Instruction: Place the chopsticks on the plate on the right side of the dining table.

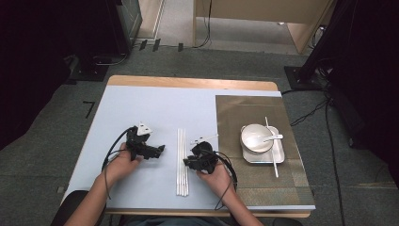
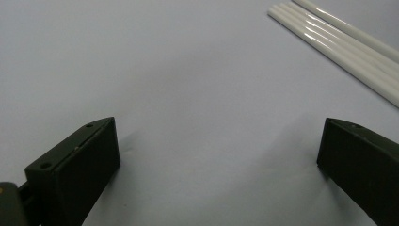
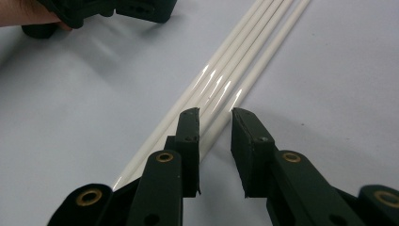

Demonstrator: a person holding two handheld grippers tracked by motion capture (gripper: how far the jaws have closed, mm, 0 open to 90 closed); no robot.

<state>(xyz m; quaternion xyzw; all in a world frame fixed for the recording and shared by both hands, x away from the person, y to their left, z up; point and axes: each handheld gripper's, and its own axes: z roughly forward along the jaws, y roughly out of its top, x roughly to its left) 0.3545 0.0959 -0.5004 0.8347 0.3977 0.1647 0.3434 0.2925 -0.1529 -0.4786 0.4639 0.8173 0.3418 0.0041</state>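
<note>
- Four white chopsticks [image 1: 182, 162] lie side by side in a tight row on the pale blue table cover [image 1: 141, 108], running front to back between the two hands.
- The right gripper [image 1: 194, 160] sits just to the right of that row, its jaws lowered over the chopsticks. In the right gripper view its jaws stand narrowly apart, with the outermost chopstick [image 3: 221, 123] of the row passing into the gap between them; whether the pads press on it I cannot tell.
- The left gripper [image 1: 159, 149] rests on the cover to the left of the row, near it but apart. In the left gripper view its jaws stand wide apart with bare cover between them and nothing held; the chopsticks cross that view's upper right corner [image 2: 343, 44].
- Each gripper is held in a hand coming in from the near edge: the left hand [image 1: 123, 162] and the right hand [image 1: 214, 176].
- On the right part of the table lies a brownish placemat [image 1: 235, 117].
- On the placemat stands a small metal tray [image 1: 280, 155], and on the tray a white bowl [image 1: 251, 134].
- A white spoon [image 1: 268, 138] lies in the bowl, its handle over the right rim.
- One more white chopstick [image 1: 271, 150] lies across the tray beside the bowl, its near end reaching onto the placemat.
</note>
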